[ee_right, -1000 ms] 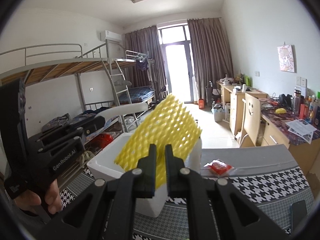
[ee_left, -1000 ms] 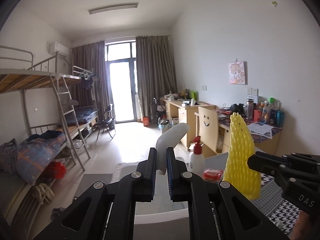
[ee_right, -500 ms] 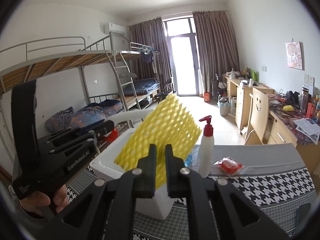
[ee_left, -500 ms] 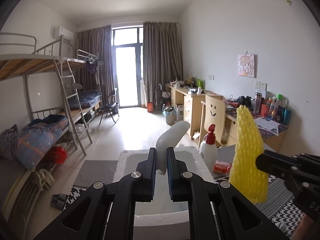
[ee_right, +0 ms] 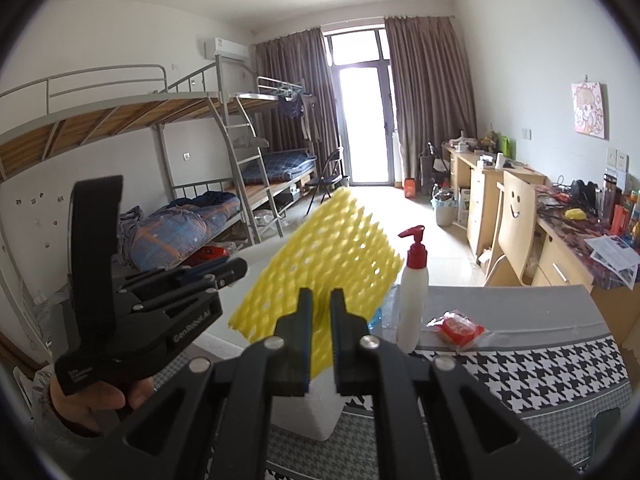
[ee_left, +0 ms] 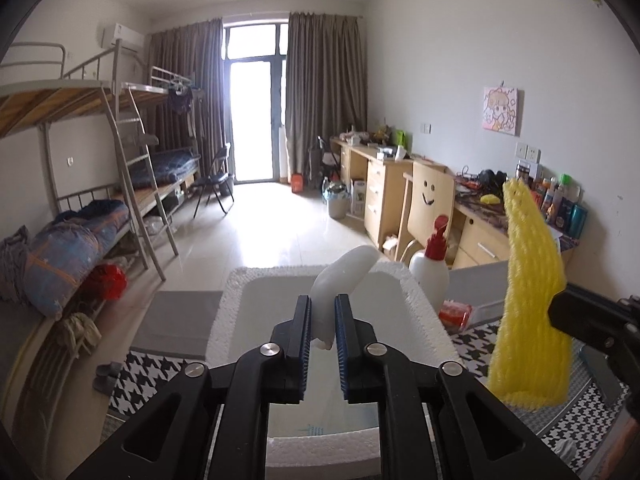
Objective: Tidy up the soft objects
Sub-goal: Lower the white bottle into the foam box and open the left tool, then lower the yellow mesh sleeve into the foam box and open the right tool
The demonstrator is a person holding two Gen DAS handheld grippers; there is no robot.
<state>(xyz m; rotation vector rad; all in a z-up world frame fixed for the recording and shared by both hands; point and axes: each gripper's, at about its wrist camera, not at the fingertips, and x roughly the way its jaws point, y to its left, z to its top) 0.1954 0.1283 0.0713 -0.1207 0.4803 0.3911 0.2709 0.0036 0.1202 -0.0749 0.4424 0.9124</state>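
Note:
My left gripper (ee_left: 322,320) is shut on a white foam piece (ee_left: 344,276) and holds it above the open white styrofoam box (ee_left: 224,312). My right gripper (ee_right: 320,312) is shut on a yellow foam net sleeve (ee_right: 332,256), held in the air to the right of the box. The sleeve also shows in the left wrist view (ee_left: 532,304), upright at the right. The left gripper (ee_right: 224,270) shows at the left of the right wrist view. The box (ee_right: 308,412) shows below the sleeve there.
A white pump bottle with a red top (ee_left: 434,268) (ee_right: 414,292) stands just right of the box. A red packet (ee_right: 458,326) lies on the houndstooth tablecloth (ee_right: 540,364). Bunk beds stand at the left, desks and a chair at the right.
Both grippers have tilted or come down toward the table, still holding their foam pieces. The styrofoam box now fills more of the left wrist view.

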